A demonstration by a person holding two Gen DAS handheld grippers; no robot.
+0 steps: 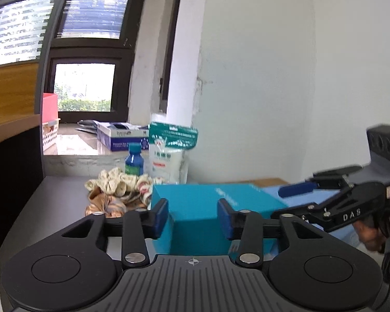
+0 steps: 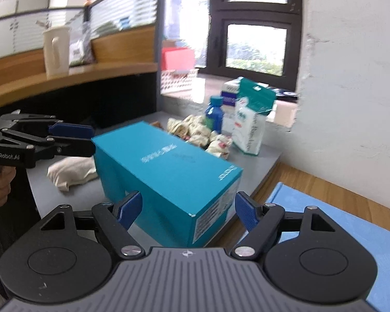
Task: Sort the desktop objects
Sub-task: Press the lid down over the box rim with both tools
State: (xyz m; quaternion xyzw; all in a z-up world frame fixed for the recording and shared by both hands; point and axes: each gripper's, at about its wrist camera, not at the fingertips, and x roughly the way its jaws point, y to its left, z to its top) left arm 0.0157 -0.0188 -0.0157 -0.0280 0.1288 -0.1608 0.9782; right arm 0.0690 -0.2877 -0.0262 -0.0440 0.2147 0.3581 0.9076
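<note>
Both grippers' jaws gape wide around the teal box (image 2: 169, 171), untouching.

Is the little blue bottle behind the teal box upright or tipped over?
Upright. The blue bottle stands cap-up on the grey desk, beside the white pouch; the left wrist view shows the same.

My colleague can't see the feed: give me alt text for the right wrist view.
The open right gripper straddles the near end of a teal box lying on a grey desk. The left gripper hovers at the box's far left corner; behind sit a blue bottle, wrapped snacks and a white pouch.
</note>
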